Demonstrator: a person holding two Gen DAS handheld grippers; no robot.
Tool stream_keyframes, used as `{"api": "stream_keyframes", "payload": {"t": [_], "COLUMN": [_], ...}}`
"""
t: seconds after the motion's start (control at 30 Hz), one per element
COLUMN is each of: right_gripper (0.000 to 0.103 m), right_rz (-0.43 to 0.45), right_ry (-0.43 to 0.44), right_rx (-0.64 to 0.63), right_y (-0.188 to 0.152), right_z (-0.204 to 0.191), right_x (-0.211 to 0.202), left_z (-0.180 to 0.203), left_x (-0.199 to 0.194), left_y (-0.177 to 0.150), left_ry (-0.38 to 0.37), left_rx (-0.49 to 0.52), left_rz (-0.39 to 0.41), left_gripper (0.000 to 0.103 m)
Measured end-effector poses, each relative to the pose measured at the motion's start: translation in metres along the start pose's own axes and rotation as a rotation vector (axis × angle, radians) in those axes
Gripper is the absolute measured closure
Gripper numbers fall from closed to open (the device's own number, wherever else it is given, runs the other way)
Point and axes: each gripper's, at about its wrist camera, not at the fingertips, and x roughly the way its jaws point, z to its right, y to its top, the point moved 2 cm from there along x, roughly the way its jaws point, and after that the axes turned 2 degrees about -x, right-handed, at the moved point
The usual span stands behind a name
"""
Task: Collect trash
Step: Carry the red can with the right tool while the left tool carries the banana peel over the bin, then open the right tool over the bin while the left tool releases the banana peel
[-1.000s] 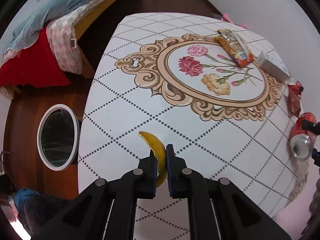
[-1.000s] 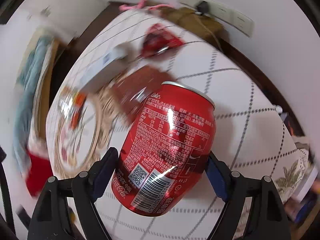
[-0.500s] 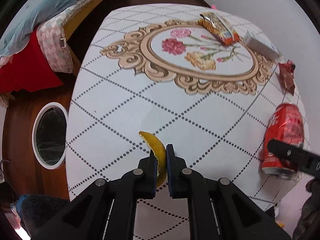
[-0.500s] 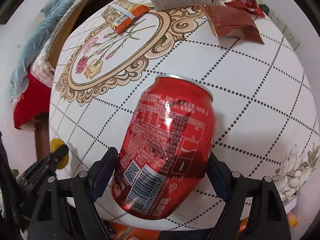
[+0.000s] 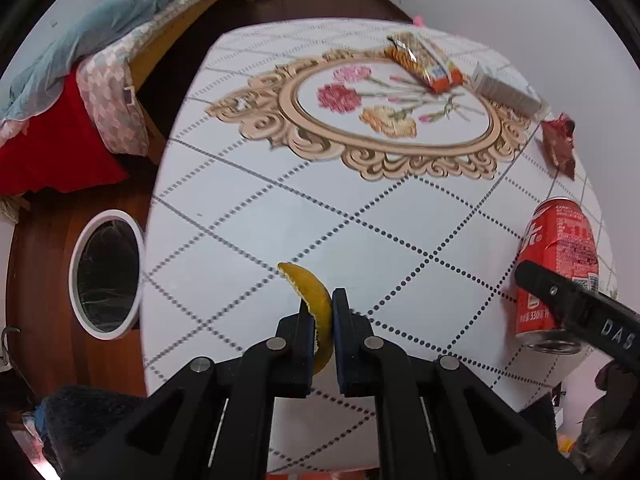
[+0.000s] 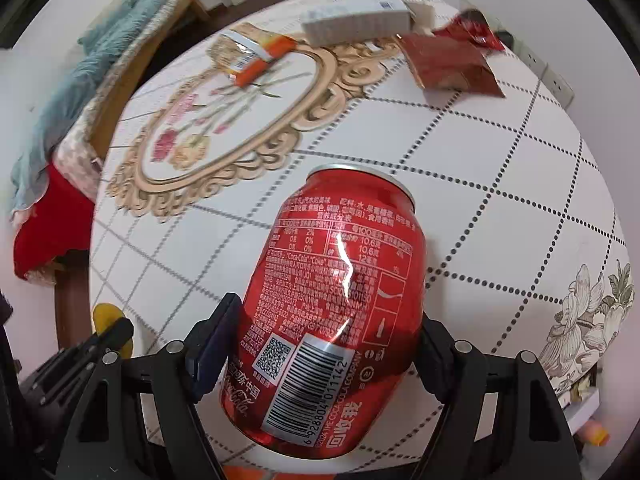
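My left gripper [image 5: 323,304] is shut on a curved yellow fruit peel [image 5: 310,292] and holds it above the near part of the table. My right gripper [image 6: 326,320] is shut on a red cola can [image 6: 336,300], held off the table and tilted. The can [image 5: 560,256] and a finger of the right gripper show at the right in the left wrist view. The peel [image 6: 105,316] shows at the left in the right wrist view. A white-rimmed trash bin [image 5: 105,274] stands on the floor left of the table.
On the white patterned table [image 5: 248,216] lie an orange snack wrapper [image 5: 424,60], a white carton [image 5: 504,90] and a dark red foil wrapper [image 5: 558,148] along the far right. A bed [image 5: 72,80] with red and blue covers stands at the left.
Both grippers have drifted a little over the table while keeping hold. The can has come further into the left wrist view. The table looks closer in the left view.
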Motion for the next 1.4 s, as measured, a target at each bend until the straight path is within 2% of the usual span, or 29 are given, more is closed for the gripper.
{"api": "stream_keyframes", "payload": {"t": [0.23,0.37,0.53,0.67,0.83,1.03,1.2,1.4], "right_gripper": [0.023,0.023,0.023,0.023,0.023,0.023,0.023,0.023], "right_rz": [0.113,0.171,0.133,0.080,0.033,-0.108,-0.240,-0.341], "right_ry": [0.018,0.092,0.240,0.321,0.348,0.308,0.269,0.252], "right_rx": [-0.168,-0.253,-0.341,-0.434,-0.555,-0.642,-0.652,-0.633], "right_y": [-0.006,-0.002,0.005,0.006,0.011,0.006,-0.002,-0.008], "right_z": [-0.057,-0.107,-0.190,-0.267,-0.362,-0.445,-0.478,-0.493], "right_x": [-0.041,-0.064,-0.066,-0.050,-0.011,0.080,0.160,0.220], "left_z": [-0.043,-0.077,-0.137,-0.199,-0.279,-0.361,-0.404,-0.433], "left_x": [-0.047,-0.075,-0.102,-0.116,-0.107,-0.051,0.010,0.055], "left_y": [0.001,0.003,0.008,0.016,0.024,0.025,0.018,0.009], "left_ry": [0.003,0.012,0.027,0.084,0.166,0.204,0.166,0.095], "left_rx": [-0.052,-0.093,-0.172,-0.236,-0.331,-0.425,-0.481,-0.544], "left_rz": [0.092,0.148,0.204,0.242,0.241,0.146,0.035,-0.051], "left_gripper": [0.097,0.097,0.097,0.097,0.097,0.097,0.097,0.096]}}
